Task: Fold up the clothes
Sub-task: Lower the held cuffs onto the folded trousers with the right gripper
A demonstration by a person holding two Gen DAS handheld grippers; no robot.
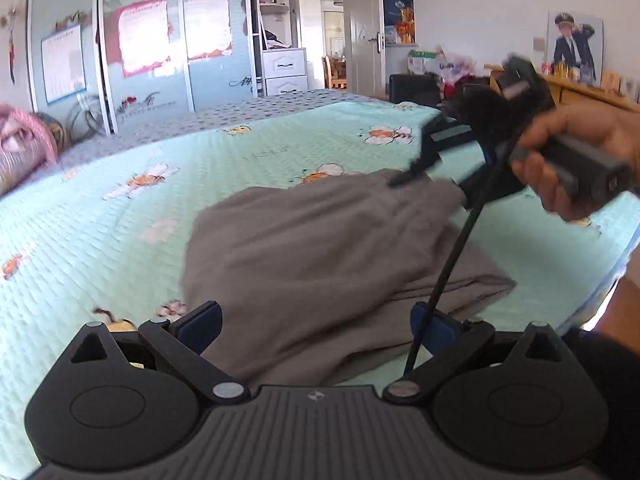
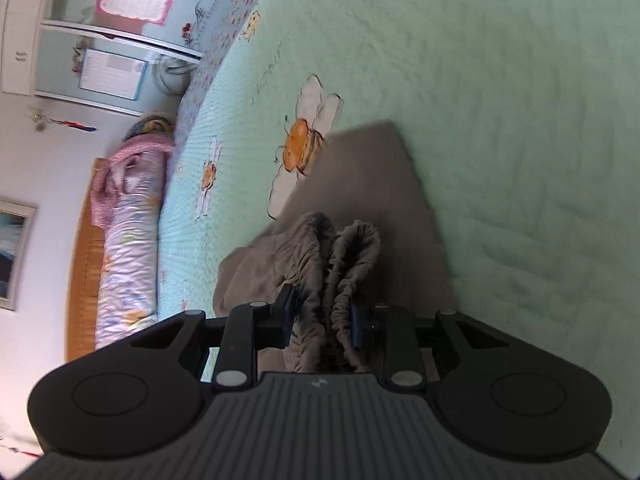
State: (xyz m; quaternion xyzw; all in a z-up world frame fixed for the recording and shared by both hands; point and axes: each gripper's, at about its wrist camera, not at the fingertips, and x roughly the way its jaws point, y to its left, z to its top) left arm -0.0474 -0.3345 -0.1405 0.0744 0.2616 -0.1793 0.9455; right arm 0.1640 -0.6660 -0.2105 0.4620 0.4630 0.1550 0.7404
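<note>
A grey garment (image 1: 320, 248) lies spread on the green bedspread (image 1: 120, 216), partly doubled over at its near right side. My left gripper (image 1: 318, 322) hangs over its near edge, open, with the cloth showing between the wide-apart blue pads. My right gripper (image 2: 324, 314) is shut on the garment's gathered elastic waistband (image 2: 340, 264), which bunches up between the pads. In the left wrist view the right gripper (image 1: 416, 168) is held by a hand (image 1: 576, 152) at the garment's far right corner, lifting it off the bed.
A rolled pink and floral quilt (image 2: 128, 224) lies along the headboard (image 2: 82, 280). Sliding wardrobe doors (image 1: 140, 52) stand beyond the bed, white drawers (image 1: 286, 70) and an open doorway (image 1: 316, 32) behind. A wooden dresser (image 1: 592, 88) lines the right wall. A black cable (image 1: 444, 268) crosses the garment.
</note>
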